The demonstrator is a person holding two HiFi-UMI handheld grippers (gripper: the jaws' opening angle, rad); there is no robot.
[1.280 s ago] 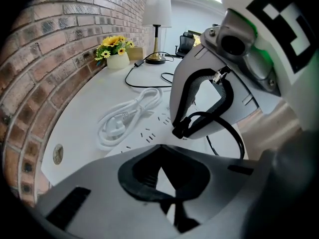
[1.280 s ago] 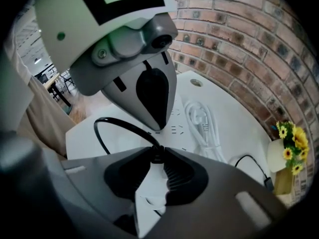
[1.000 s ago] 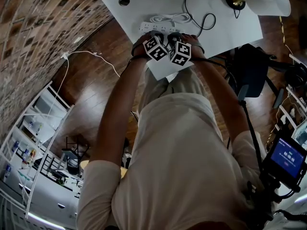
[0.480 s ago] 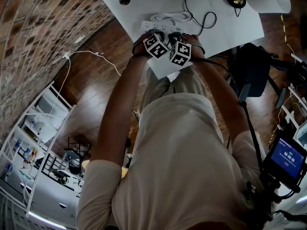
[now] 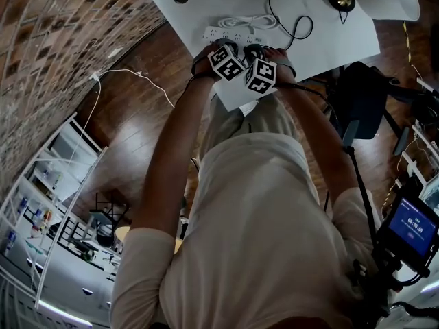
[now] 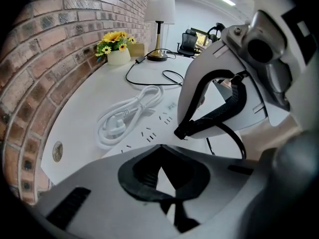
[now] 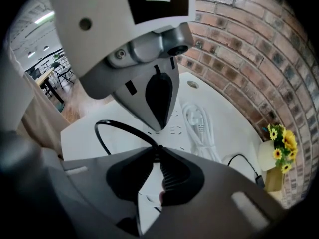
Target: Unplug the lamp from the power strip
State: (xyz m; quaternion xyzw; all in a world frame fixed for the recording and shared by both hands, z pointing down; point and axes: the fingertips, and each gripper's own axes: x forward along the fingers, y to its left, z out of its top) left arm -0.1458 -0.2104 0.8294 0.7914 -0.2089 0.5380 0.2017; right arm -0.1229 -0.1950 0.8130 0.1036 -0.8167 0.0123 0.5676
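Two grippers are set over the long white plastic power strip (image 6: 154, 124): the left gripper's (image 6: 159, 146) jaws are shut, while the right gripper's (image 7: 155, 147) have just been closed on the thin black lamp cable (image 7: 119, 123) at its socket, so pulling is judged next.

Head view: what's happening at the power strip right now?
A person works two handheld grippers over the white power strip on the table. The right gripper has just been closing its jaws on the plug end of the black lamp cord, not yet pulled out. The left gripper, jaws together, points down at the strip beside it.
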